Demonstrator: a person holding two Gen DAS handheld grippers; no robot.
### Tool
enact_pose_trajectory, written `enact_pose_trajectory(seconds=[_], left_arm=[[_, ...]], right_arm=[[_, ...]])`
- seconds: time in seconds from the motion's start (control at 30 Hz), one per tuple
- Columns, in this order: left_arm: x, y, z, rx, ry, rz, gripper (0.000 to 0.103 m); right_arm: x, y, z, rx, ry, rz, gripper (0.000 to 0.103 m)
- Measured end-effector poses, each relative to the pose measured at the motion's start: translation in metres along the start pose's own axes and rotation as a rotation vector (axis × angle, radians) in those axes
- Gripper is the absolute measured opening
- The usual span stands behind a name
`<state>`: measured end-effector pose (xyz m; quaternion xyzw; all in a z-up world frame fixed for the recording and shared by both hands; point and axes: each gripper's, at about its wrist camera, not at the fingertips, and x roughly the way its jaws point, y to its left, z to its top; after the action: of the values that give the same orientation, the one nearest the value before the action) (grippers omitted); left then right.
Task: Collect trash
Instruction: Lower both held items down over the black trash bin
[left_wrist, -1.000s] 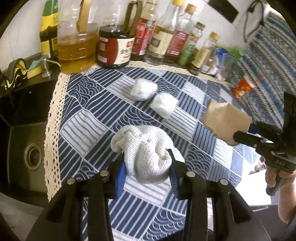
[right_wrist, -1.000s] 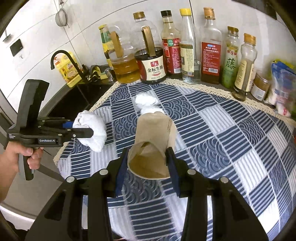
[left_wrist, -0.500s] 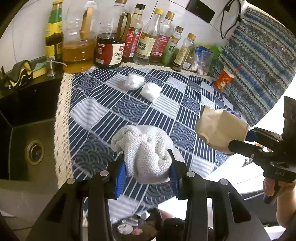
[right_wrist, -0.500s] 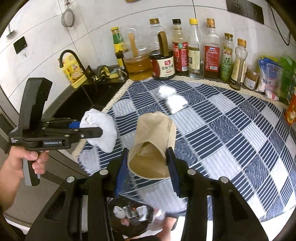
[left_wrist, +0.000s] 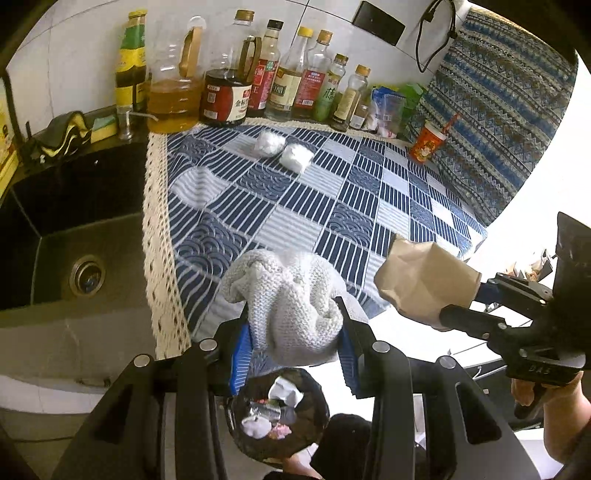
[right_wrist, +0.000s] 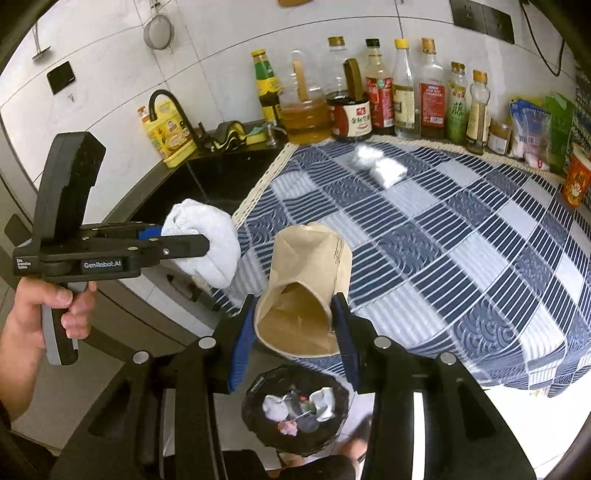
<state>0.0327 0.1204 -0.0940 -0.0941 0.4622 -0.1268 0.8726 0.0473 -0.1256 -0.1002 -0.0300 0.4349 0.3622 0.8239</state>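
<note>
Both grippers have pulled back off the surface (left_wrist: 303, 229) since a second ago, and now a black trash bin (left_wrist: 277, 417) shows right below them, which wasn't in view before. The left gripper (left_wrist: 293, 343) still has its fingers clenched on the white wad of paper towel (left_wrist: 288, 299), held out past the near edge above the bin. The right gripper (right_wrist: 295, 332) still grips the crumpled brown paper cup (right_wrist: 306, 284) over the bin too. Two white paper balls (left_wrist: 284, 149) remain on the far side of the surface, near the bottles (left_wrist: 258, 92).
</note>
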Motion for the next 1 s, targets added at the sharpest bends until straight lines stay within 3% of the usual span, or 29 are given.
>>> enact_pose_trajectory(seconds=[0.4, 0.63, 1.0], left_arm=[[0.008, 0.009, -0.044, -0.025, 0.071, -0.003, 0.038], [0.025, 0.015, -0.069, -0.049, 0.134, -0.002, 0.038], [0.072, 0.025, -0.126, -0.162, 0.269, -0.001, 0.038]], right_arm=[[0.025, 0.027, -0.042, 0.004, 0.073, 0.072, 0.042], [0.046, 0.033, -0.072, 0.016, 0.16, 0.089, 0.042], [0.08, 0.016, -0.112, 0.043, 0.303, 0.125, 0.042]])
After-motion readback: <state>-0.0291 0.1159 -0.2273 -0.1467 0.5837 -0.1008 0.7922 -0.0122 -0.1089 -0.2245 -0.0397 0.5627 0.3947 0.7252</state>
